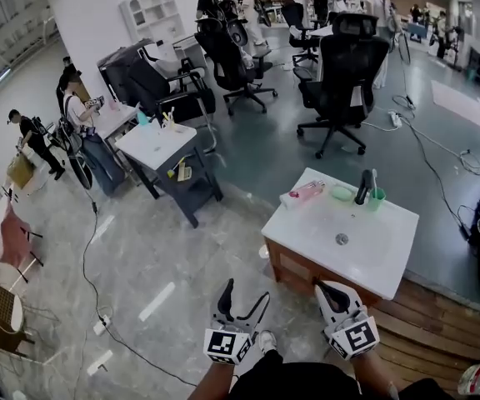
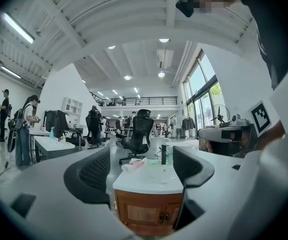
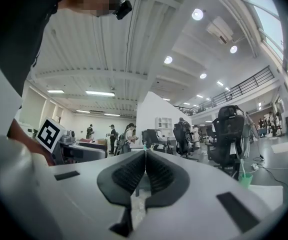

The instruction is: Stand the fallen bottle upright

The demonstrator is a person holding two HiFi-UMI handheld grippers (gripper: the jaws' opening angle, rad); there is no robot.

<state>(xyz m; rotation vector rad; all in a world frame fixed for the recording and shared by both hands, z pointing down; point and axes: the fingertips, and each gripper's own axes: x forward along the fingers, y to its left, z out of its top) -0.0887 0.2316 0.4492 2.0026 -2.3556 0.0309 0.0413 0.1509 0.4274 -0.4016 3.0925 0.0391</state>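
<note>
A pink bottle (image 1: 307, 193) lies on its side at the back left corner of a white sink top (image 1: 307, 232). In the left gripper view the bottle (image 2: 133, 165) shows ahead, between the jaws but far beyond them. My left gripper (image 1: 246, 292) hangs over the floor in front of the vanity's left corner, open and empty (image 2: 142, 170). My right gripper (image 1: 322, 288) is near the sink's front edge, its jaws pressed together on nothing (image 3: 145, 156). Both are well short of the bottle.
A black faucet (image 1: 362, 187), a green dish (image 1: 341, 193) and a green cup (image 1: 375, 197) with a toothbrush stand behind the basin. The vanity sits on a wooden platform (image 1: 440, 323). A white side table (image 1: 158, 144), office chairs (image 1: 340, 82), floor cables and people lie beyond.
</note>
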